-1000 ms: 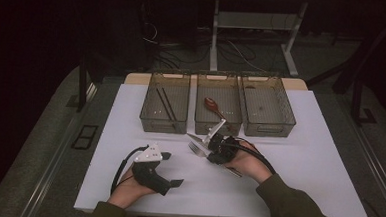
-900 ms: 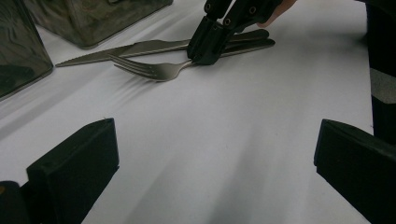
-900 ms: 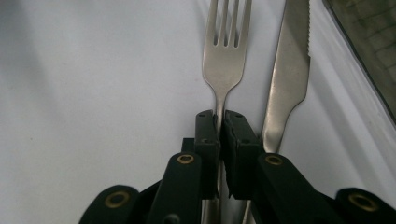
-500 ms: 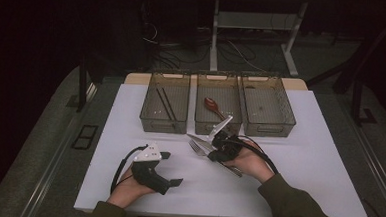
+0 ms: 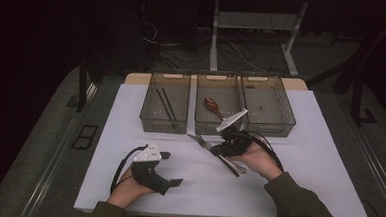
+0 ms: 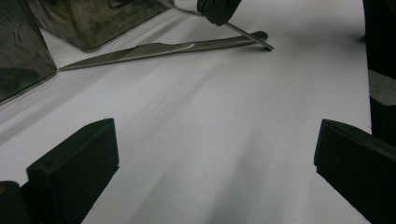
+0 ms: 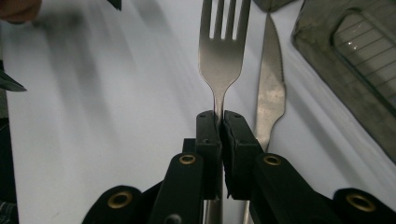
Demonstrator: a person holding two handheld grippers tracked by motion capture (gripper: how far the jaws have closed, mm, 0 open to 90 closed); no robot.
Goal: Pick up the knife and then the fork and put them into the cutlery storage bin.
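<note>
Fork [image 7: 223, 51], plain silver metal with four tines, sits pinched by its neck in the right gripper [image 7: 219, 122], whose jaws press tight on it, just in front of the middle bin [image 5: 219, 106]. Largest is the white mat [image 5: 302, 174], broad and bare toward the person. Three clear bins line its far edge. One knife [image 7: 271, 88] lies just beside the fork. Left gripper [image 5: 170, 168], well left of that bin, gapes wide and empty.

no text, label, brand, number or sign can be read anywhere.
</note>
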